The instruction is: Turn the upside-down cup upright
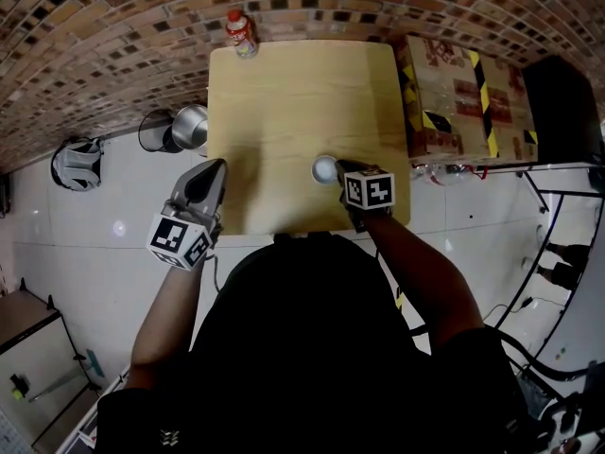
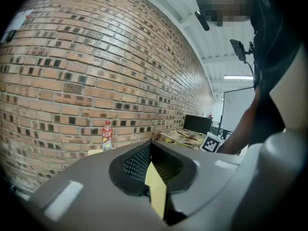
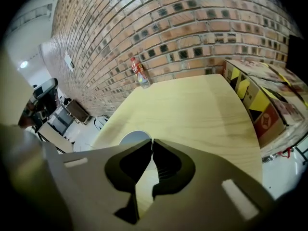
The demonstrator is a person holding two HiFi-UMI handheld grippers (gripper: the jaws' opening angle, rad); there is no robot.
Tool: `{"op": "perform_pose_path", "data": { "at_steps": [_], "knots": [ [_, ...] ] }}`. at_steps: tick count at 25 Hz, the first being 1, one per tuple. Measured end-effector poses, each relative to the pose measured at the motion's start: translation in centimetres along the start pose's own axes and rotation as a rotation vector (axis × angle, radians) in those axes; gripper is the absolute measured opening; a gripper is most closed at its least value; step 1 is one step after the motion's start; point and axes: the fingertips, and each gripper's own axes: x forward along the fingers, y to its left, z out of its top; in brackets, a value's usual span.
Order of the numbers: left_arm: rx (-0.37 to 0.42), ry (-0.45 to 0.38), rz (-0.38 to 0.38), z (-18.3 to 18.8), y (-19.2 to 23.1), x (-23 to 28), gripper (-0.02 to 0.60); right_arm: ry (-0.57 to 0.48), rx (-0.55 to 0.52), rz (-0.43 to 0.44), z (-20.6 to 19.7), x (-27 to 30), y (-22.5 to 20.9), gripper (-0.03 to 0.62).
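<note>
Head view first: cup stands on the desk toward its 5 o'clock part, round white face up. Right gripper sits at the cup's 3 o'clock, touching it. Left gripper hangs off the desk's 9 o'clock edge, fingers drawn to a point, holding nothing.

Left gripper view: the left gripper has its fingertips met and nothing between them.

Right gripper view: the right gripper has its fingers nearly together, only a slit between the tips, pinching the cup's edge; the cup lies at their 10 o'clock.
</note>
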Motion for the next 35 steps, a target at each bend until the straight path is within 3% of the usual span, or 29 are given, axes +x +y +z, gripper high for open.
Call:
{"op": "perform_pose_path", "data": {
  "at_steps": [3,8,11,19,27,35],
  "knots": [
    [0.003,0.001,-0.004,0.0,-0.1,0.1,0.000,-0.041,-0.064,-0.050,0.7,-0.5,-0.4,0.014],
    [0.008,-0.005,-0.019,0.3,-0.5,0.3,0.000,-0.053,-0.230,-0.234,2.1,-2.0,-1.6,0.014],
    [0.008,-0.007,-0.021,0.4,-0.6,0.4,0.000,-0.043,-0.270,-0.266,2.3,-2.2,-1.6,0.014],
    [0.005,-0.014,-0.001,0.5,-0.3,-0.2,0.000,-0.039,-0.332,-0.212,1.7,-0.9,1.2,0.015],
    [0.003,-0.015,0.006,0.4,-0.5,-0.6,0.000,-0.082,-0.304,-0.075,1.4,0.6,4.4,0.024],
    [0.008,-0.002,0.018,0.3,-0.2,-1.2,0.000,-0.065,-0.195,0.008,-0.5,2.3,4.8,0.032]
  ]
}}
